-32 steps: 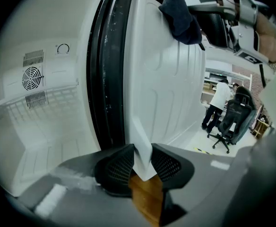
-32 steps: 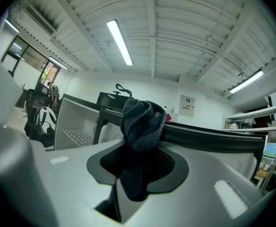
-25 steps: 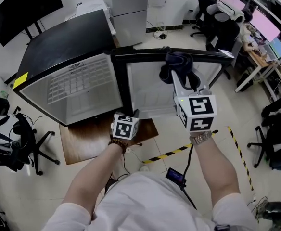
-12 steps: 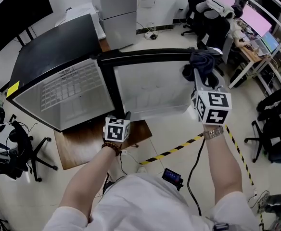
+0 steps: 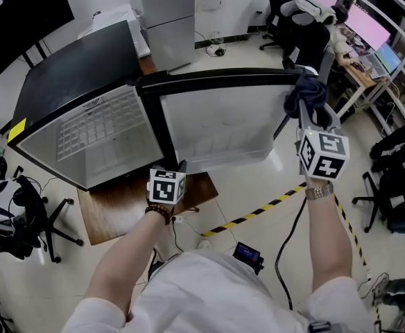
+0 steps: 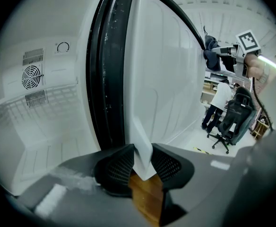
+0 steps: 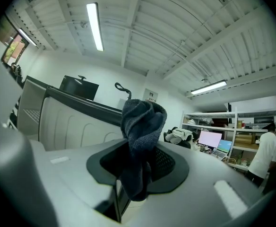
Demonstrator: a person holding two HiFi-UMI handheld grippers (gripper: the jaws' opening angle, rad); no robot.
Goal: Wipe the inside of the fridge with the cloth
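Observation:
The small fridge (image 5: 78, 68) has a black top and stands with its white door (image 5: 216, 127) swung wide open, so the white interior with a wire shelf (image 5: 98, 130) shows. My left gripper (image 5: 182, 166) is low at the door's hinge side. In the left gripper view its jaws (image 6: 142, 162) are shut on the lower corner of the door's white liner (image 6: 161, 79). My right gripper (image 5: 306, 113) is shut on a bunched dark blue cloth (image 5: 306, 92) and holds it at the outer end of the door's top edge. The cloth (image 7: 142, 126) sticks up out of the jaws (image 7: 140, 167).
A wooden board (image 5: 130, 203) lies under the fridge. Yellow-black tape (image 5: 258, 214) crosses the floor beside my legs. An office chair (image 5: 8, 214) stands at the left. Desks with monitors (image 5: 376, 40) and chairs are at the right, and a tall grey cabinet (image 5: 168, 12) is behind.
My right gripper has carried the cloth to the right along the door's top edge, from its middle to its outer end. The left gripper has stayed on the door's lower corner.

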